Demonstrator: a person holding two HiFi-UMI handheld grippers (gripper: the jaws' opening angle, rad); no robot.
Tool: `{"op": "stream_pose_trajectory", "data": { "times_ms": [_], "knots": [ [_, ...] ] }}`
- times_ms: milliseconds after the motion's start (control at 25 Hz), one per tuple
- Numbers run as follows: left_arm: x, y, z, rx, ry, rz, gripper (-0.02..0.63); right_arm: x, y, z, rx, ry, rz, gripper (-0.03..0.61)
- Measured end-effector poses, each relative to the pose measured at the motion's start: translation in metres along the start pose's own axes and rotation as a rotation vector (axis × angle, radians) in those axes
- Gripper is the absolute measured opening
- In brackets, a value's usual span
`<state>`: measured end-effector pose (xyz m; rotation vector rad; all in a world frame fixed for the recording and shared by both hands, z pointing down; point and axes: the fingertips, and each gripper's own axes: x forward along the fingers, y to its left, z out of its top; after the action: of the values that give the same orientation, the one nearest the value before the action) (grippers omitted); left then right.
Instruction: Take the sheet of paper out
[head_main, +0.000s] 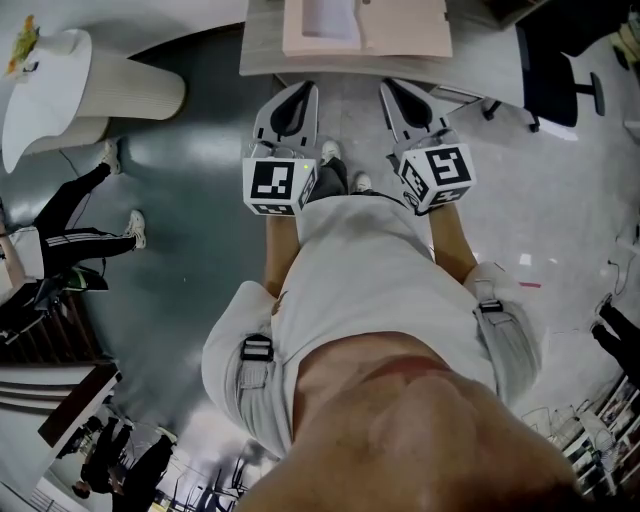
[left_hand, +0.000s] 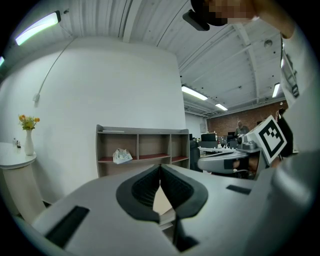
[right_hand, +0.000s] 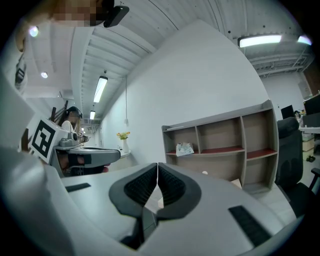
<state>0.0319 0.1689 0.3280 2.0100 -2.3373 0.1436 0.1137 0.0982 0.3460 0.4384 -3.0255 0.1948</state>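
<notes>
Pink card and white paper are up ahead: a pale pink flat folder (head_main: 410, 30) lies on the light wood-grain table (head_main: 262, 55), and the white sheet of paper (head_main: 325, 18) shows on its left half. Whether the sheet is tucked in or just resting on top, I can't tell.

The left gripper (head_main: 298, 92) and the right gripper (head_main: 395, 92) are side by side, short of the table edge. Both have their dark pads pressed together on nothing; the left gripper view (left_hand: 160, 169) and the right gripper view (right_hand: 158, 166) confirm it.

Here's the danger as I judge it. Arrive like this, with the jaws closed, and they'll only shove the sheet or skid the whole folder across the table. A thin sheet lying flat gives little edge to catch, so a hurried pinch could crease or tear it. With nothing pinning the folder, it may lift along with the paper.
</notes>
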Motion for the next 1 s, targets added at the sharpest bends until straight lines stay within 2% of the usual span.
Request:
{"op": "stream_pose_trajectory", "data": {
  "times_ms": [1000],
  "knots": [
    [0.093,0.113,-0.001,-0.019,-0.009,-0.125,0.023,0.127,-0.027,0.016,-0.020,0.021,-0.131,0.021]
  ]
}}
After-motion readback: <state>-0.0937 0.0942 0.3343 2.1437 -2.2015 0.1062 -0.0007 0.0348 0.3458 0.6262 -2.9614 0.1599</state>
